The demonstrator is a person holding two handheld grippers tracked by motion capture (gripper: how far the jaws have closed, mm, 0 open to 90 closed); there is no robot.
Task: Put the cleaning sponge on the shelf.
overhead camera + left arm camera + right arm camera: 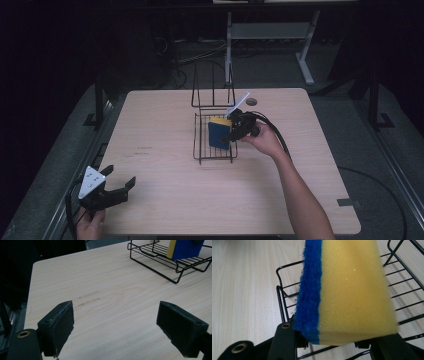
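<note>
My right hand-held gripper (235, 131) pinches a sponge (219, 133), yellow foam with a blue scouring layer, and holds it on edge over the floor of the black wire rack (202, 150) in the middle of the bench (160, 170). My left hand-held gripper (121, 189) rests near the bench's front left corner, well apart from the rack, jaws spread with nothing between them. The step in hand looks like placing the sponge into the rack, so I would lower it squarely until its bottom edge meets the wires, keep the blue face (309, 295) clear of the rack's side rail, and only then ease the jaws apart, since soft foam springs back and can tip over if released while tilted. From the right gripper view the sponge (352, 292) covers most of the rack (284, 302) beneath it, so I cannot tell whether its lower edge touches the wires or hangs just above them. My own jaw pads are hidden behind the foam. The upright wire loops (212, 87) at the rack's far end fade into the dark background, and their shape is hard to make out.
</note>
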